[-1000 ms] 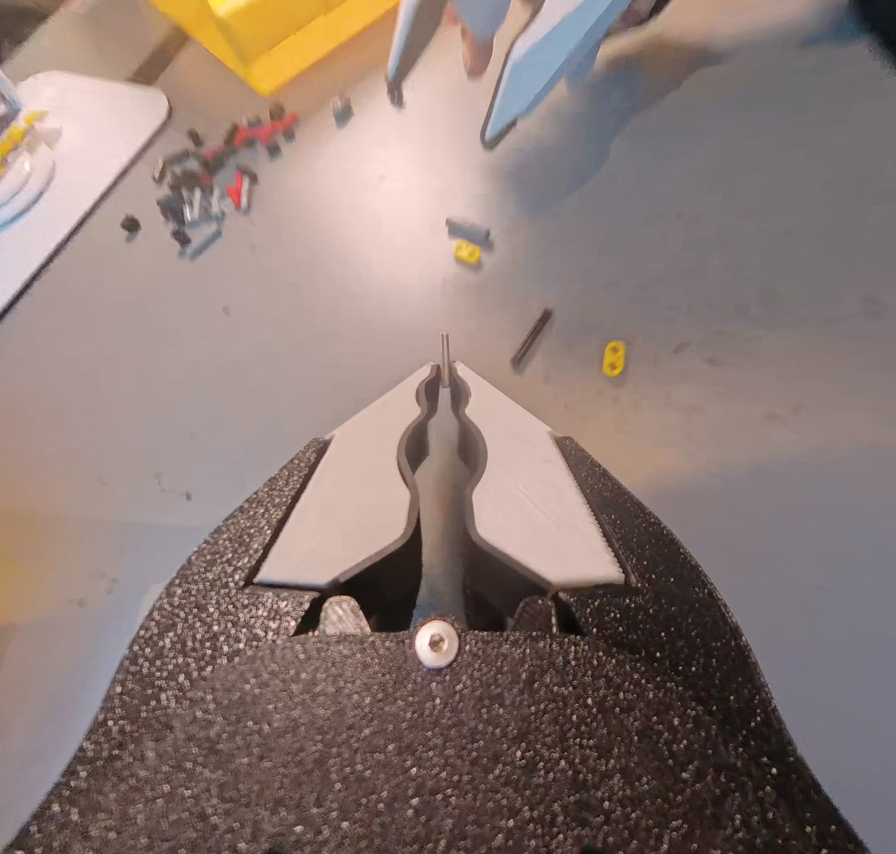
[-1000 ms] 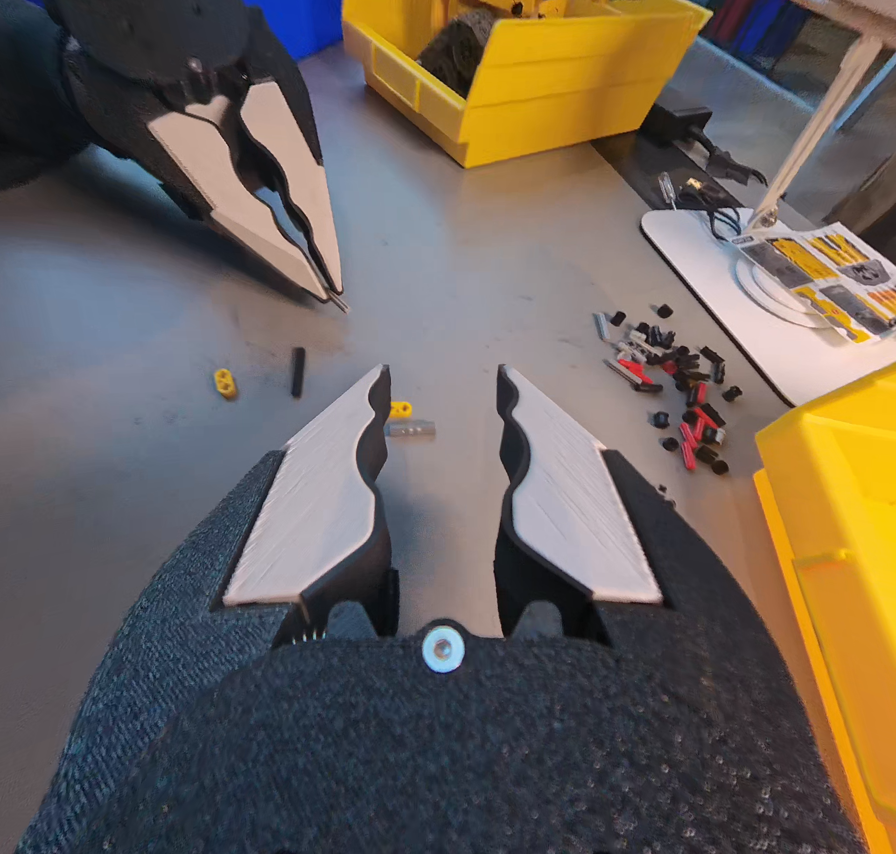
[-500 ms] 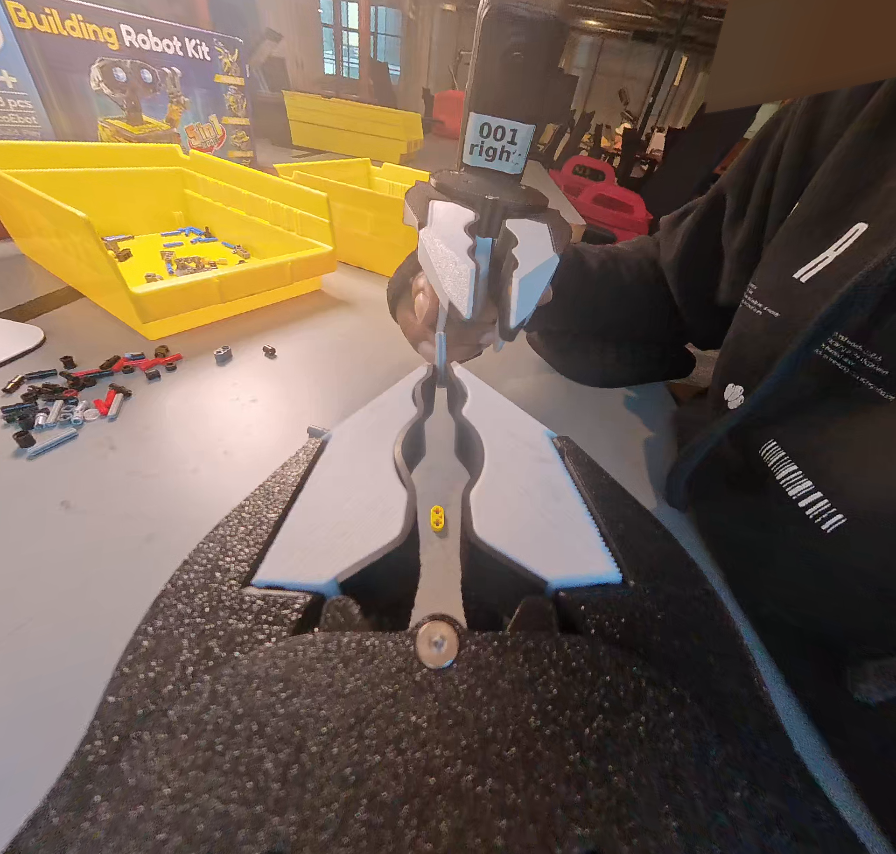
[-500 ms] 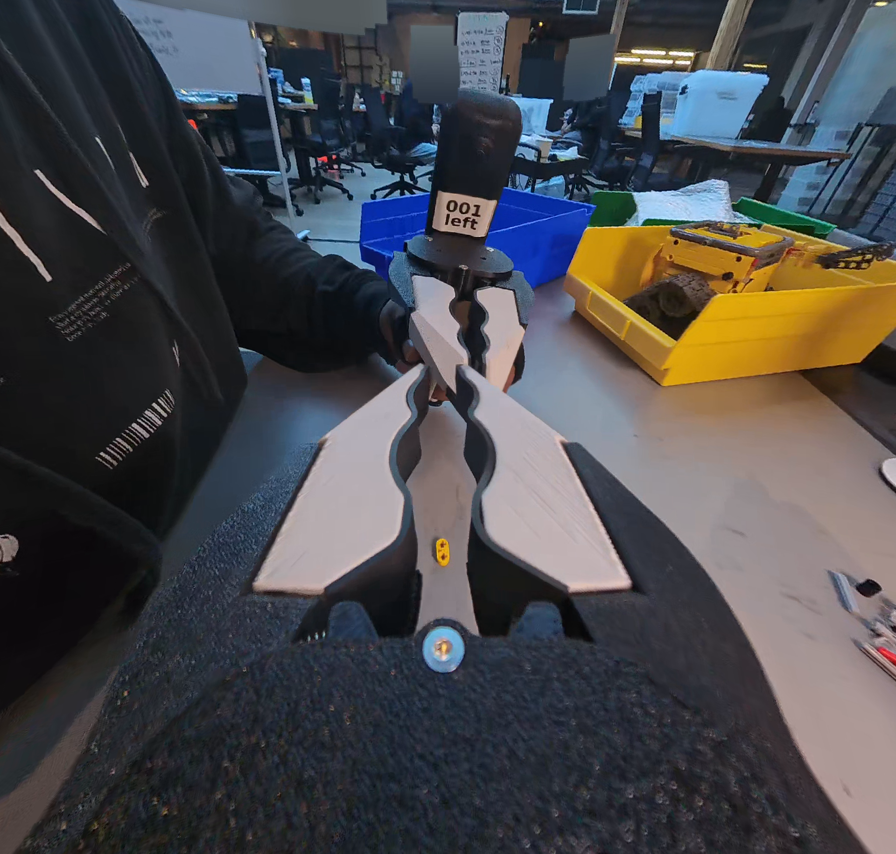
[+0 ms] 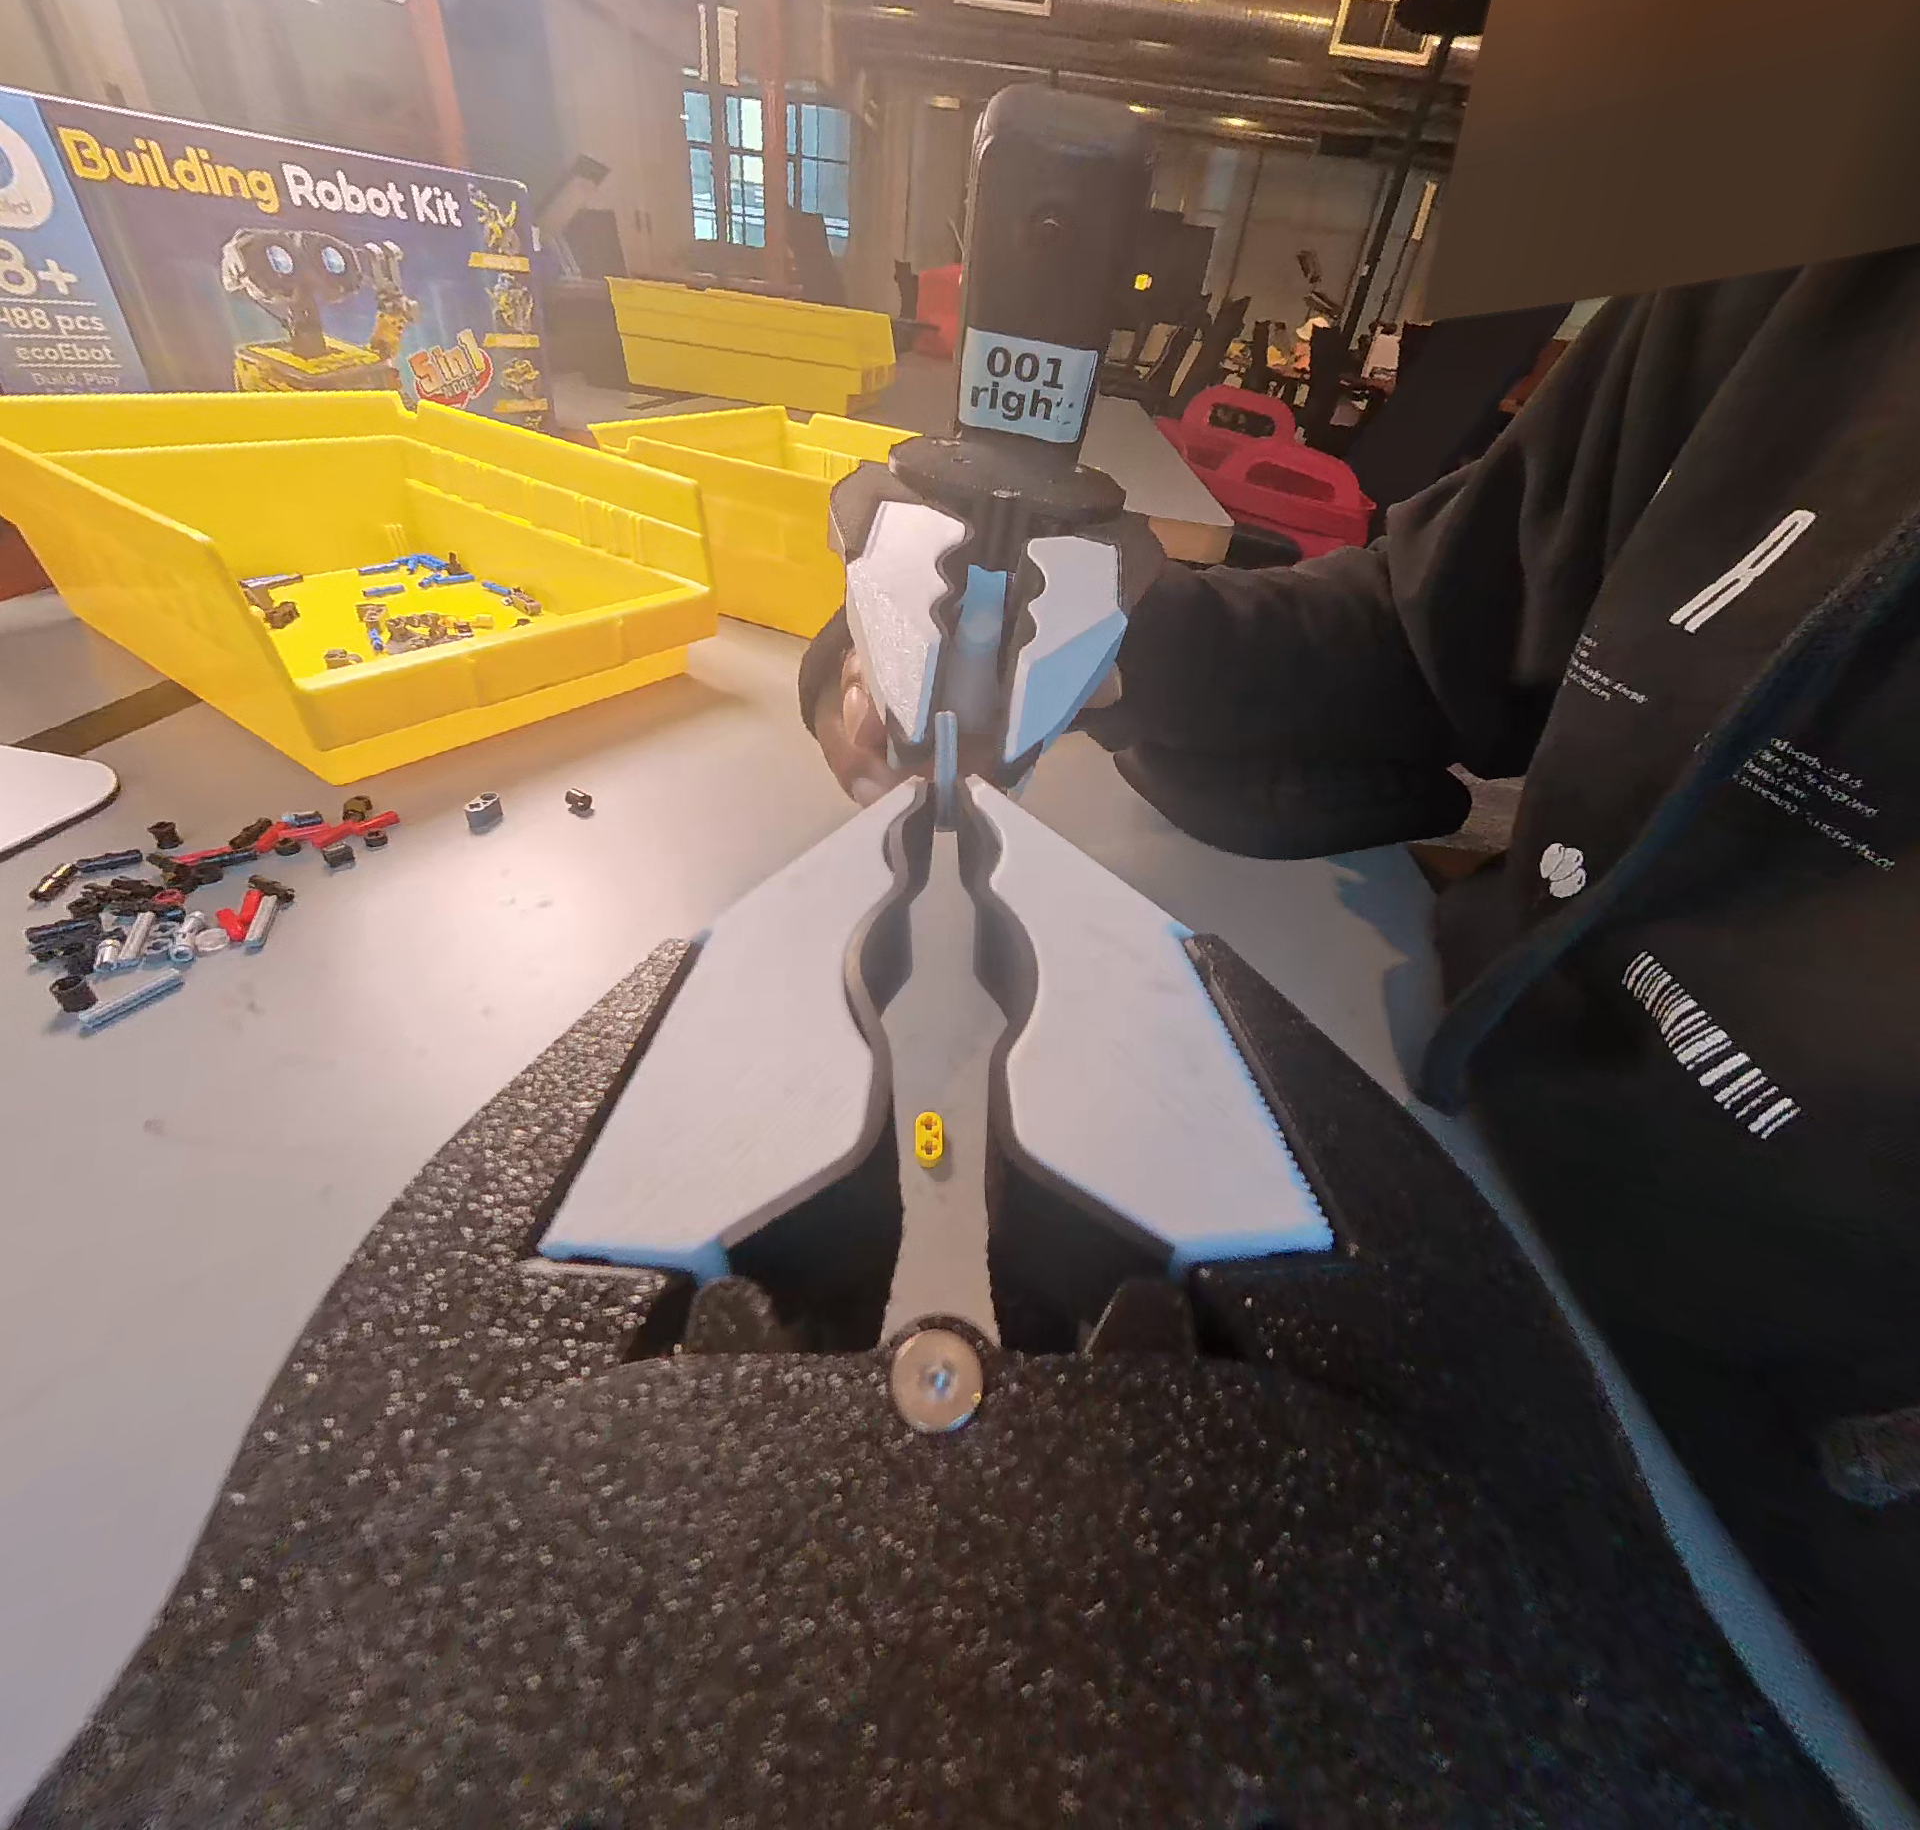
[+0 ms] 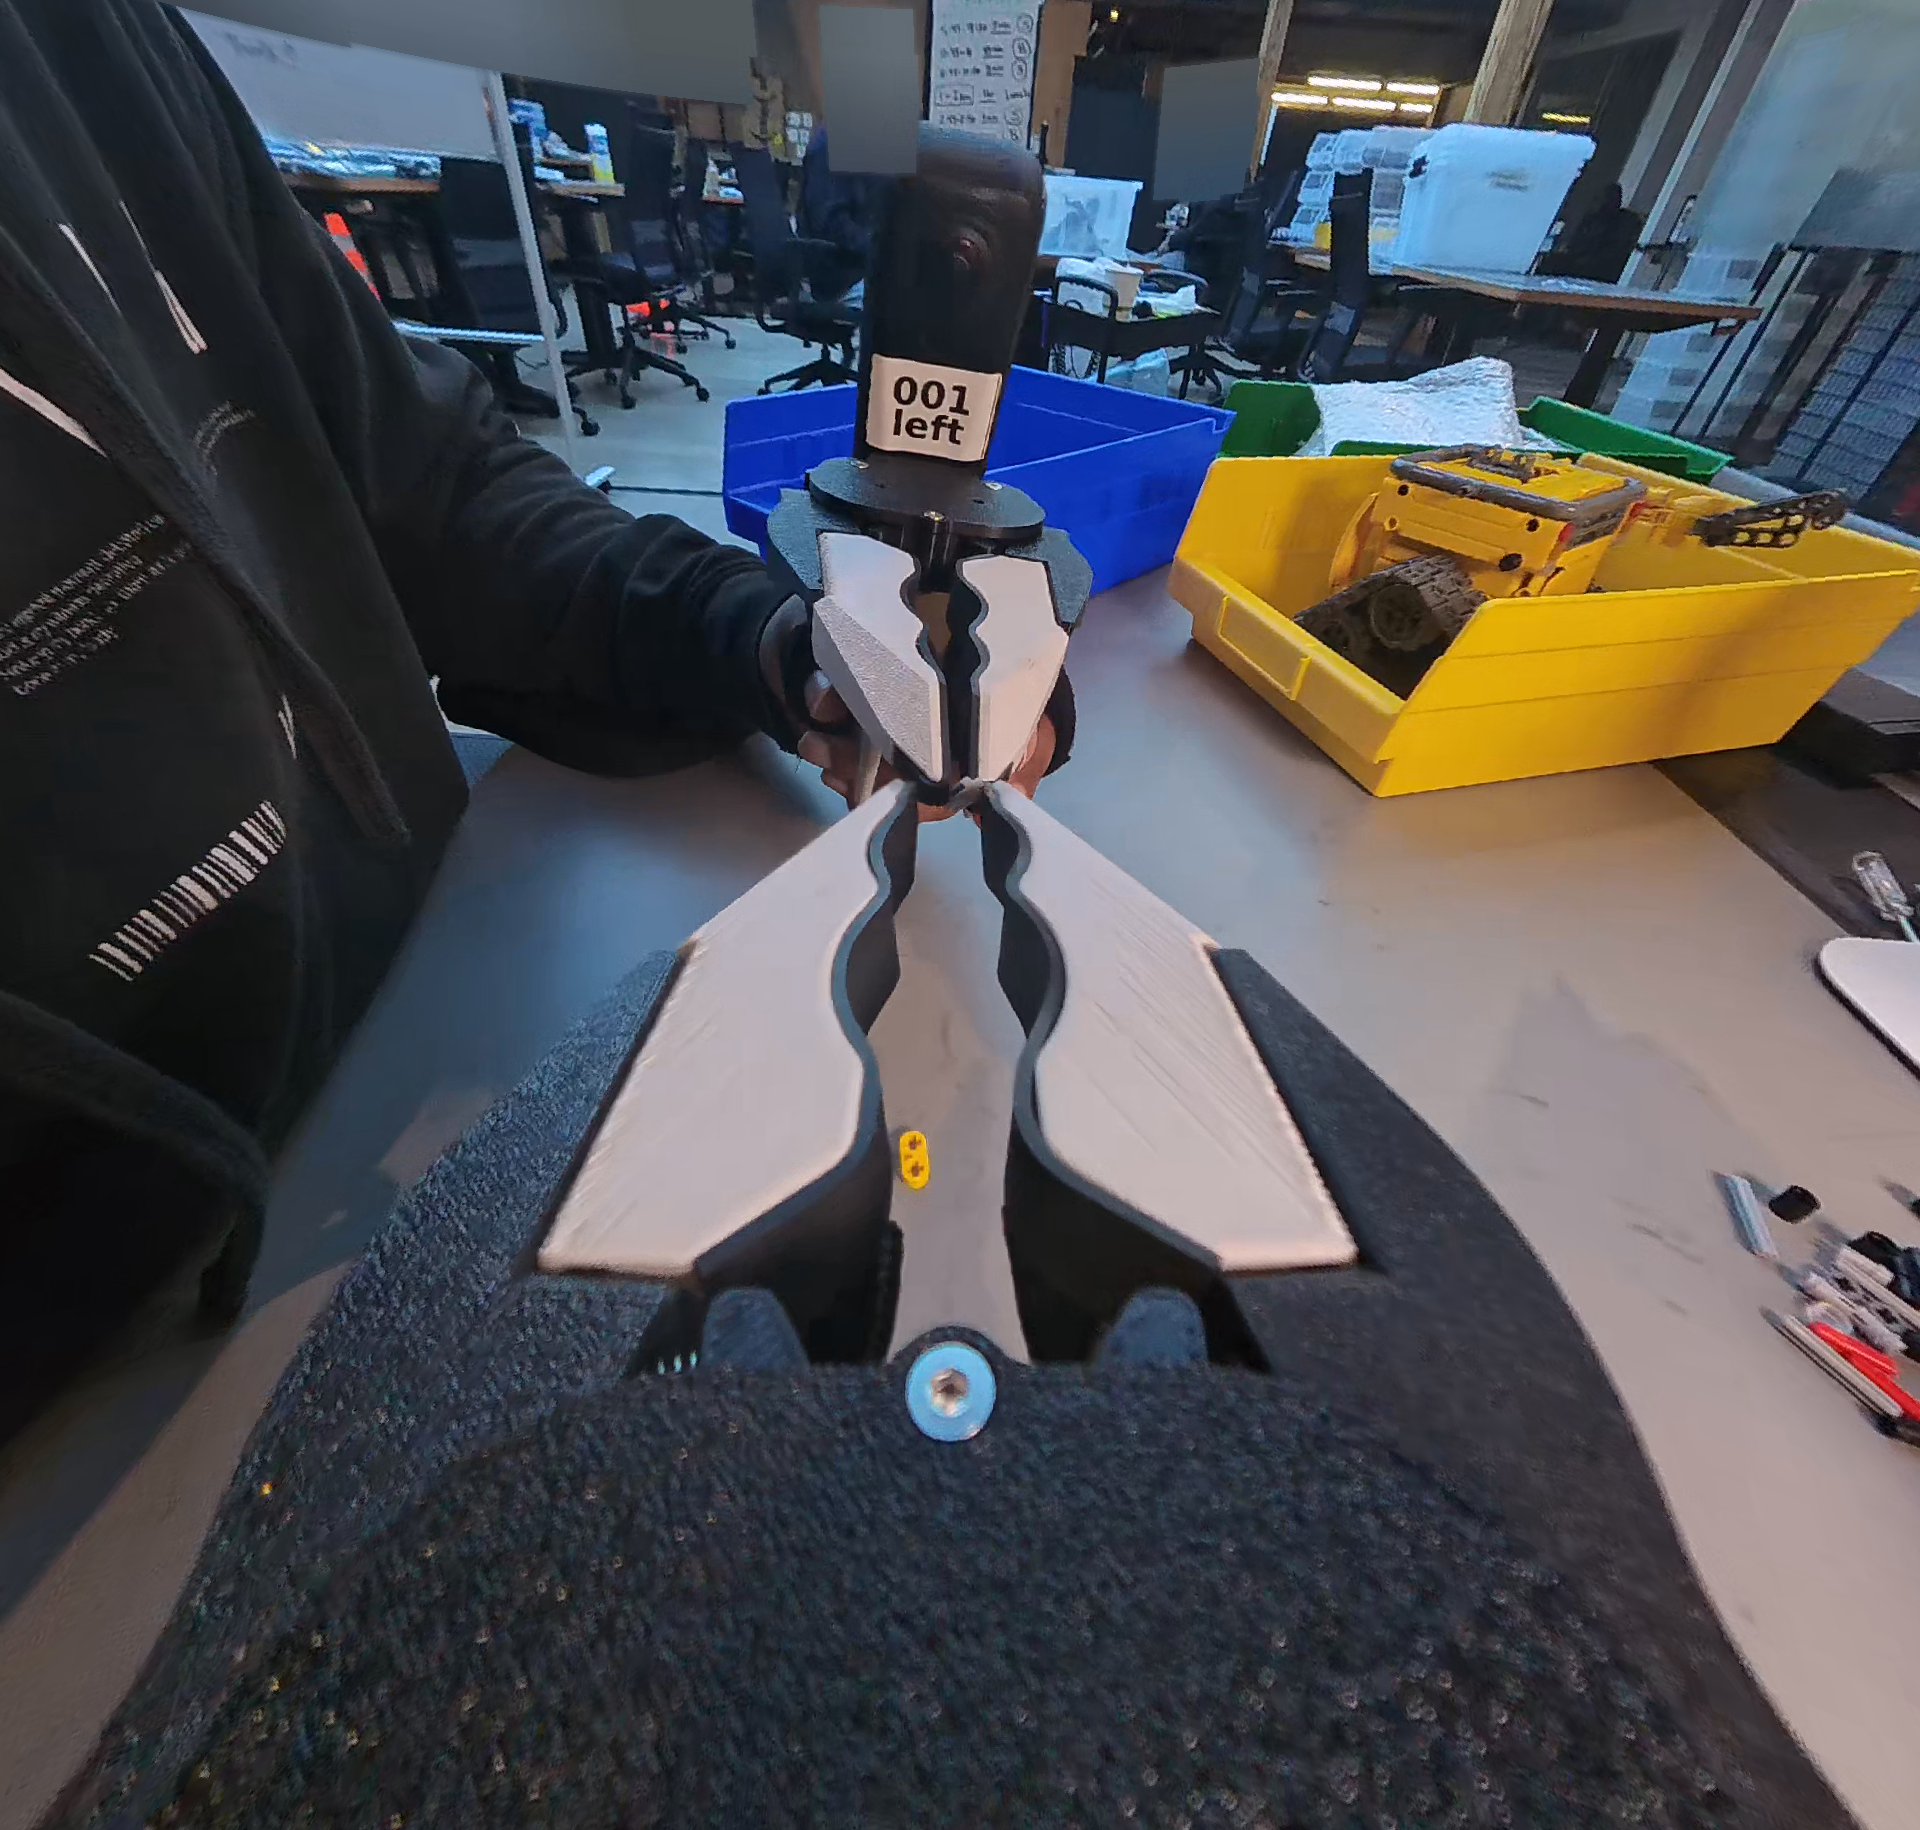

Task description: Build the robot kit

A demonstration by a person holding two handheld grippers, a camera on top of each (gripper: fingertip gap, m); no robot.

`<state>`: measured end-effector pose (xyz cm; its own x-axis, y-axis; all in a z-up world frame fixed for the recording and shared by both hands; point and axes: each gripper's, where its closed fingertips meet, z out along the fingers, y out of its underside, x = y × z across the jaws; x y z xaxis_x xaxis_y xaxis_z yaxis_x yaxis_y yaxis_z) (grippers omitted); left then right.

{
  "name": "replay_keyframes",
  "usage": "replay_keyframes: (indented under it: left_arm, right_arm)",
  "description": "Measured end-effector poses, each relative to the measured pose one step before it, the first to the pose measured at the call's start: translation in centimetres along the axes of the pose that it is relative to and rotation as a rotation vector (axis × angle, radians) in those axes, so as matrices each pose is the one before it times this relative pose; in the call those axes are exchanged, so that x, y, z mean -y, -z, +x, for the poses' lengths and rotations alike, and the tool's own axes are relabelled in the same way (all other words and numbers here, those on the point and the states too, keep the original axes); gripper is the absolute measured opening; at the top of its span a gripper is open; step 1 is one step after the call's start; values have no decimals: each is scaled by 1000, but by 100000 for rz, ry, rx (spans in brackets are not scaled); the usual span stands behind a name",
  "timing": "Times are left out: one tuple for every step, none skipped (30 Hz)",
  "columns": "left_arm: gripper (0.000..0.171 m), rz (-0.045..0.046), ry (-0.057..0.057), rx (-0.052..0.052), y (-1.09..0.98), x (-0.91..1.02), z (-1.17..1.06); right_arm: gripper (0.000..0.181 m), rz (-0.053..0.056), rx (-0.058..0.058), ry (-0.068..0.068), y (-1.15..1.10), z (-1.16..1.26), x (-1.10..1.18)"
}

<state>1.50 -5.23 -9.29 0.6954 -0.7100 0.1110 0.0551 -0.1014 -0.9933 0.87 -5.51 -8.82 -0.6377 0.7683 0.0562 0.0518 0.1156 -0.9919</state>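
Grippers met tip to tip above the grey table (image 5: 416, 1032), both held up off its surface. At frame centre of its own view, the left gripper (image 5: 943, 812) had its fingers pinched together on a thin grey pin (image 5: 944, 762) that stood upright from its tips. Facing it, the right gripper (image 6: 948, 799) had its fingers drawn nearly together at the tips around something small and dark; what it was I could not tell. Down on the table between the fingers lay a small yellow two-hole piece (image 5: 927, 1139), untouched. At left in the left wrist view were scattered black, red and grey toy parts (image 5: 177, 897) and a yellow bin (image 5: 343, 575). At right in the other view sat a yellow bin holding a tracked toy robot (image 6: 1496, 554).
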Motion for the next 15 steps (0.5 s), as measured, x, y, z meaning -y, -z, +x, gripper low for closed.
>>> replay_keyframes:
  left_arm:
    - [3,98,-275,-181,7,15,78]
    - [3,39,-79,-352,-11,0,93]
    - [3,-175,-19,-144,-23,-16,40]
    - [3,-414,-21,-39,-14,-76,1]
    - [3,-685,377,-181,-15,-128,-3]
    - [3,-1116,927,-45,-34,-216,-65]
    - [3,-1853,921,772,-32,-332,-190]
    - [4,-3135,129,1737,-31,-506,-317]
    - [10,-4639,-921,1880,-40,-701,-317]
    - [17,-6181,-1679,1967,-68,-930,-281]
    - [20,-7715,-2345,1987,-155,-1179,-207]
    - [20,-8919,-2778,1700,-262,-1419,-105]
    - [20,-9163,-2751,1242,-398,-1483,28]
    - [20,-8198,-2346,581,-505,-1349,159]
    - [20,-6205,-1664,220,-540,-1020,209]
  right_arm:
    - [8,277,-255,-317,-13,55,5]
    - [4,371,35,-246,39,26,32]
    - [4,4,509,-452,6,-46,-23]
    - [4,-248,475,-399,-7,-27,-75]
    - [4,-643,386,-186,-6,-30,-136]
    - [4,-1641,89,-221,-14,37,-266]
    - [4,-3084,-598,-89,-18,183,-450]
    - [4,-4256,-1014,-143,-33,253,-607]
    - [4,-4916,-957,-319,30,272,-728]
    - [4,-6578,1222,-1165,8,-49,-1063]
    - [4,-7926,2131,-955,-84,-239,-1374]
    - [4,-6062,-159,1037,-202,-14,-1198]
    - [4,-5028,1149,975,-324,-249,-1005]
    - [4,-3940,1550,120,-427,-286,-715]
    - [4,-2374,328,359,-429,-98,-407]
